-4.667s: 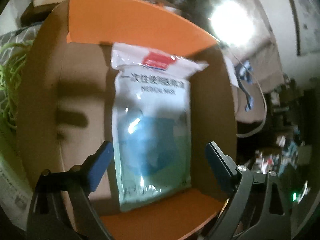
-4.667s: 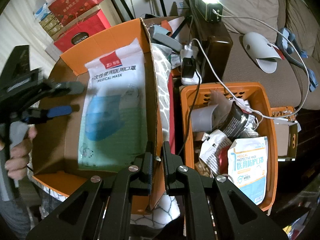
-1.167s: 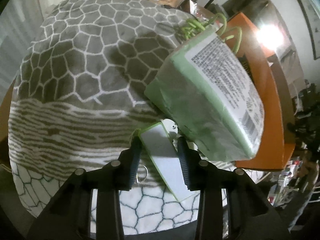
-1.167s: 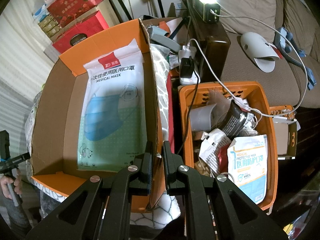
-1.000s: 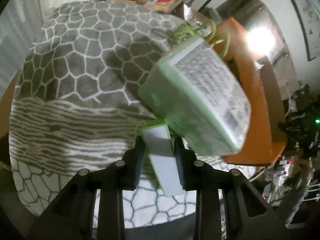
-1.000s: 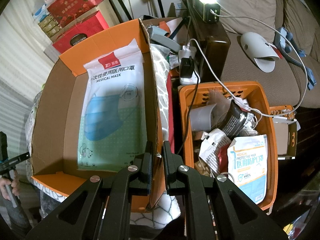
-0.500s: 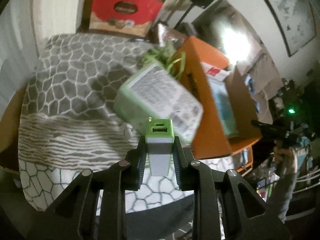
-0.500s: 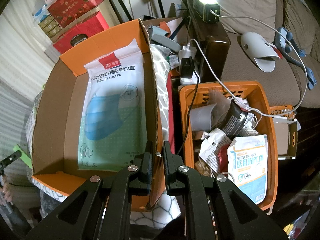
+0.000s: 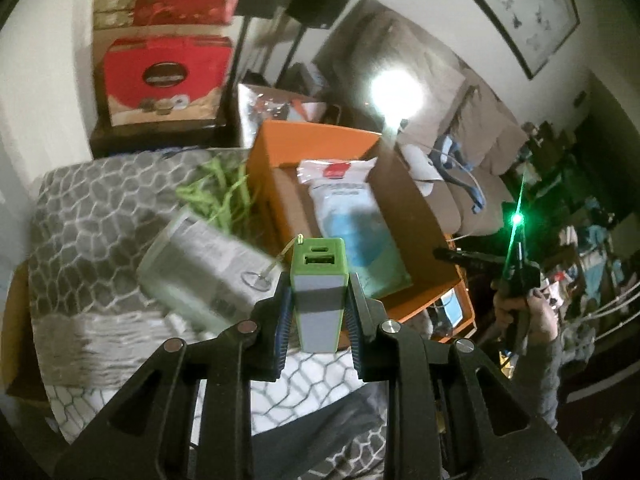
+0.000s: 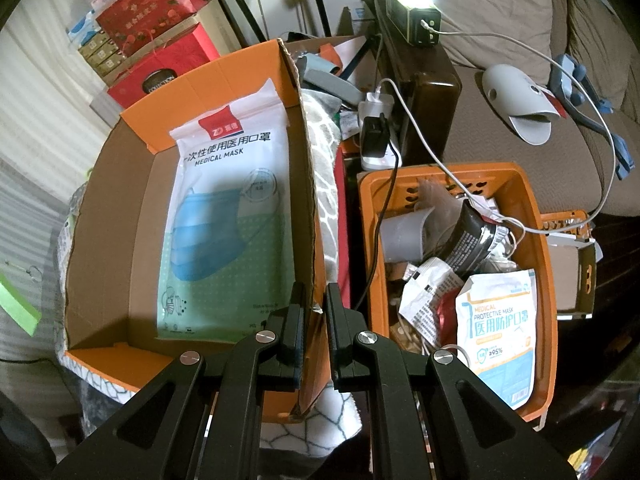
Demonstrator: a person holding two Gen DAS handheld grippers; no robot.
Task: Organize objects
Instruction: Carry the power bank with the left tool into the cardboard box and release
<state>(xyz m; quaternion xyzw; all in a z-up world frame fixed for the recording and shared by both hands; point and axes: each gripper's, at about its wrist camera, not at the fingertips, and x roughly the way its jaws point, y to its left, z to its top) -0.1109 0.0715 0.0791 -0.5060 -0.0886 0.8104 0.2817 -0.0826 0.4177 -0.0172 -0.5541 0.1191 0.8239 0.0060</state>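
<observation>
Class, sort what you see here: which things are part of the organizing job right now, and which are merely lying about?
In the job:
- green-and-grey power bank, gripped by the left gripper
- orange cardboard box, its wall pinched by the right gripper
- white medical mask pack inside it

Lying about:
- orange plastic basket
- red gift carton

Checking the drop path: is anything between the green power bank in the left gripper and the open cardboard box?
Nothing visible. The power bank is held above the blanket, the cardboard box open ahead; only the mask pack lies inside, leaving bare floor beside it.
</observation>
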